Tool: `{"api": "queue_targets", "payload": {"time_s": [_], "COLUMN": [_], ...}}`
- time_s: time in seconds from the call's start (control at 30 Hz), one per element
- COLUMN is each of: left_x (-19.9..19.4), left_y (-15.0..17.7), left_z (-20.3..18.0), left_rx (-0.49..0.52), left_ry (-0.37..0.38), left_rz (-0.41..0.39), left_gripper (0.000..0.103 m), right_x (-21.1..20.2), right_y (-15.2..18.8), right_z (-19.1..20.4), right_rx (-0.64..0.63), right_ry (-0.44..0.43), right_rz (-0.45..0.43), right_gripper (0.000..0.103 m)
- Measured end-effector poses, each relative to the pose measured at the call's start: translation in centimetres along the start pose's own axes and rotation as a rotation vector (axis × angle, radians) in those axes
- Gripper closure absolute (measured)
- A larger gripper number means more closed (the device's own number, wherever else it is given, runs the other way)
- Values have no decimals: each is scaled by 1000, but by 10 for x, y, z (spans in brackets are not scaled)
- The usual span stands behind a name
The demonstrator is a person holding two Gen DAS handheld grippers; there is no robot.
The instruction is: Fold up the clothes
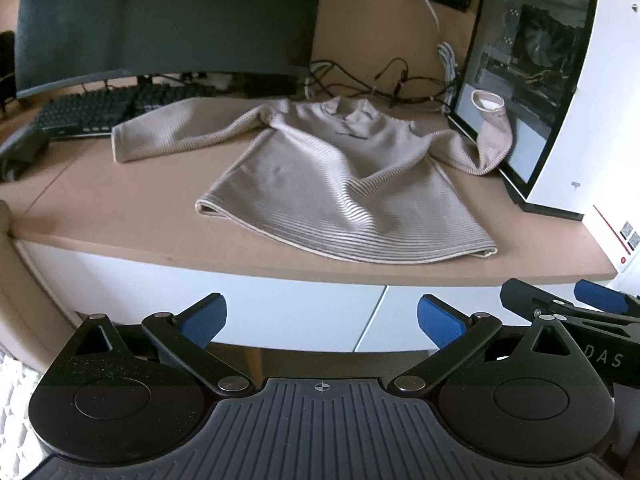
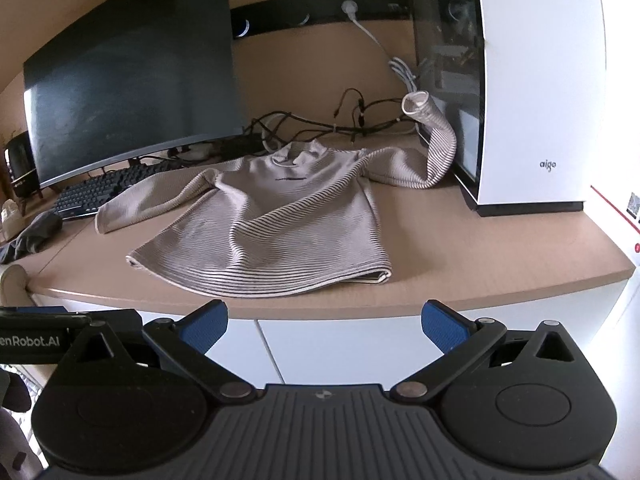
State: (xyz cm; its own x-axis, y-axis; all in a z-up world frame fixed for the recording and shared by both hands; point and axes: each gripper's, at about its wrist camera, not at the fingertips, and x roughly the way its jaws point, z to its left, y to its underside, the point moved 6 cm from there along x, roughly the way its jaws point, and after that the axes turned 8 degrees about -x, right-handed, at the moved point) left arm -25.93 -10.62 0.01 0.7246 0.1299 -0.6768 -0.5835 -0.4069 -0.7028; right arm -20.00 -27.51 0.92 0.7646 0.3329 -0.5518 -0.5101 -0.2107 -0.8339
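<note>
A beige striped long-sleeved top [image 1: 332, 176] [image 2: 280, 232] lies spread on the wooden desk [image 1: 120, 208], front up, hem toward me. Its left sleeve [image 1: 180, 132] stretches toward the keyboard. Its right sleeve [image 1: 492, 136] [image 2: 436, 148] climbs up against the glass side of the PC case, cuff in the air. My left gripper [image 1: 322, 316] hangs open in front of the desk edge, below the hem, holding nothing. My right gripper [image 2: 324, 322] is open too, at the same distance from the desk, and its tips [image 1: 580, 304] show at the left wrist view's right edge.
A curved monitor [image 1: 168, 20] and black keyboard [image 1: 96, 112] stand at the back left. A white PC case [image 2: 532, 80] fills the right side, with a tangle of cables [image 1: 380, 84] behind the top. Dark cloth [image 2: 36, 236] lies at the far left. White drawers [image 1: 240, 308] sit under the desk.
</note>
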Motion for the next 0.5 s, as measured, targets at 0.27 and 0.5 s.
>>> {"api": "queue_targets", "payload": {"time_s": [0.27,0.5], "left_x": [22,45], "left_y": [-16,-38], "left_z": [0,9], "left_rx": [19,13], "left_ry": [-8,0], "left_rz": [68,95], "left_gripper": [0,0], "right_x": [28,54], "right_y": [-4,-16], "right_z": [-13,-5], "right_rx": [103,108], "right_ry": [-14,-35], "right_rz": [64,89], "right_gripper": [0,0]}}
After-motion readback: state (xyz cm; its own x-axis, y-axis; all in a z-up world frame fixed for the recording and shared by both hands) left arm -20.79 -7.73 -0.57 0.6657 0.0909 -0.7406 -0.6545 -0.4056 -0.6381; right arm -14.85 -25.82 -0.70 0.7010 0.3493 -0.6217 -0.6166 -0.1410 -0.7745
